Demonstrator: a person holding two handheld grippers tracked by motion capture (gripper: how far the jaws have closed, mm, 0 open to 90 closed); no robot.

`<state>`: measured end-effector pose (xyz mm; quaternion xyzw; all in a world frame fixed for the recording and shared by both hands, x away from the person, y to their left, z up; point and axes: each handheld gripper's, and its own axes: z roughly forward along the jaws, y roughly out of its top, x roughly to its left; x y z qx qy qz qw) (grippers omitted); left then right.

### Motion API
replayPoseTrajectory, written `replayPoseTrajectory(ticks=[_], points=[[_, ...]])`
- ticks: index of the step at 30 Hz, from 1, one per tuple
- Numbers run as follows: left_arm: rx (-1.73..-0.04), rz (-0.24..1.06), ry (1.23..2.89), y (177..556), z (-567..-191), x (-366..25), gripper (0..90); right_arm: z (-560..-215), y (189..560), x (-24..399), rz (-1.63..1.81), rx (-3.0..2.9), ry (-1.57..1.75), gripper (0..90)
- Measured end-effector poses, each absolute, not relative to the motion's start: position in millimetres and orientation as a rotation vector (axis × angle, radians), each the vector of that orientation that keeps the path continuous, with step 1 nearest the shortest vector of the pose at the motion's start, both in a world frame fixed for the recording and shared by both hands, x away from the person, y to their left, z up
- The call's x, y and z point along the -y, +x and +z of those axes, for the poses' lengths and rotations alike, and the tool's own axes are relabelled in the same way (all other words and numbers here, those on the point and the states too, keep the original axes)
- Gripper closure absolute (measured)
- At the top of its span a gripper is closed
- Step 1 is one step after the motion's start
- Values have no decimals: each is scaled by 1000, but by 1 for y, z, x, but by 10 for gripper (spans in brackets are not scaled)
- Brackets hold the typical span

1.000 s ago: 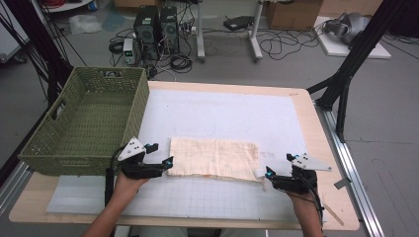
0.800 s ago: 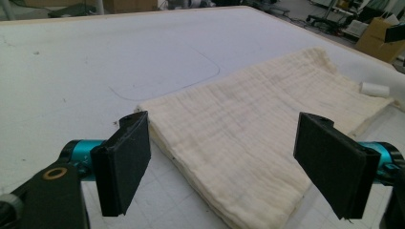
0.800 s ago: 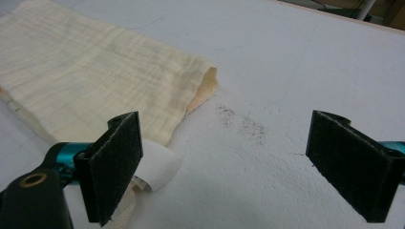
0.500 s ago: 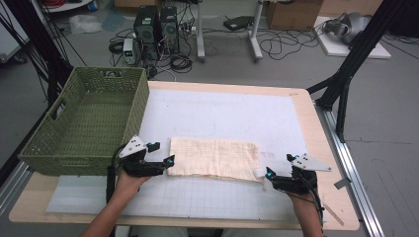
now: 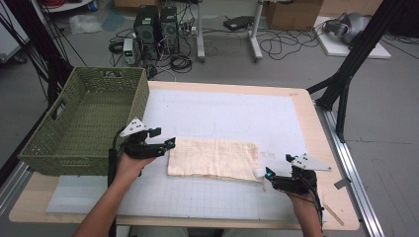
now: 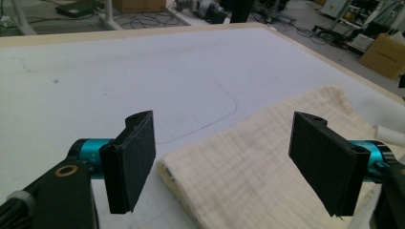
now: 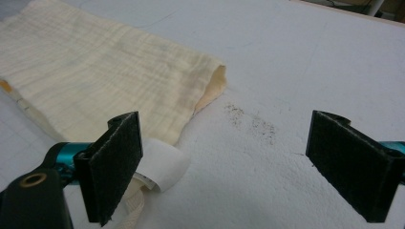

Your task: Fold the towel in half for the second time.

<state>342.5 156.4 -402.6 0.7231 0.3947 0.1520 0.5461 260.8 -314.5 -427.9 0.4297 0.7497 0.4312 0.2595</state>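
Where the folded cloth (image 5: 213,159) lies flat on the white mat (image 5: 222,113), stretched lengthwise from the left gripper (image 5: 168,146) across to the right gripper (image 5: 267,177), long axis running from one to the other, one short end toward each. Seen from above as a cream rectangle, its nearer long edge slanting a little down toward the right gripper.

Left gripper (image 6: 229,162): wide apart, jaws having just been closing a little, no pad pressing on anything. Folded short end of the cloth (image 6: 258,167) low between the jaws and just ahead of them, layers showing at the fold, the rest running away forward and toward the right-hand jaw.

Right gripper (image 7: 234,167): likewise spread wide, gripping nothing. Cloth (image 7: 95,71) ahead and off toward the left-hand jaw, its open short end facing the gap, bare mat between the pads. Small white label (image 7: 162,167) curling out from the cloth's corner just beside the left-hand jaw, whether touching it hard to tell.

Green woven basket (image 5: 84,123) standing on the outer side of the left gripper, well apart from the cloth, at the table's (image 5: 306,98) far-left corner
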Motion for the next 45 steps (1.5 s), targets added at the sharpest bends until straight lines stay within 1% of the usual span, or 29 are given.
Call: replayPoseTrajectory(ticks=[2,5,8,10,14,17,21,23,25,30,32,38,41,42,44,45], points=[[-942,337,1696,346,-399,-149,259,-428,261,315,1165,-2033,1166,116],[-933,337,1692,351,-396,-139,274,-428,261,314,1172,-2035,1166,116],[-936,362,1724,359,-397,-133,274,-428,260,313,1174,-2038,1163,116],[-947,384,1757,365,-400,-129,248,-427,260,313,1176,-2036,1163,116],[-977,391,1818,378,-414,-126,272,-428,261,313,1173,-2038,1162,116],[-1006,380,1861,385,-425,-125,356,-428,261,312,1175,-2044,1161,116],[-1024,405,1929,390,-434,-125,427,-429,261,313,1175,-2038,1165,116],[-1030,414,1957,392,-438,-125,428,-429,262,314,1172,-2040,1165,116],[-1026,395,1977,393,-441,-124,430,-429,261,314,1174,-2040,1170,116],[-1013,389,2044,392,-444,-121,475,-429,262,314,1173,-2040,1168,116],[-1006,382,2061,391,-446,-120,527,-429,262,313,1172,-2046,1171,116],[-962,415,2063,384,-448,-121,625,-430,262,313,1163,-2050,1171,116],[-934,404,2059,381,-449,-121,723,-431,264,312,1155,-2057,1171,116],[-928,398,2054,381,-449,-121,767,-431,265,312,1151,-2056,1165,116],[-935,383,2042,380,-450,-122,812,-431,267,310,1159,-2063,1176,116],[-943,373,2030,380,-450,-123,818,-431,268,309,1160,-2067,1181,116]])
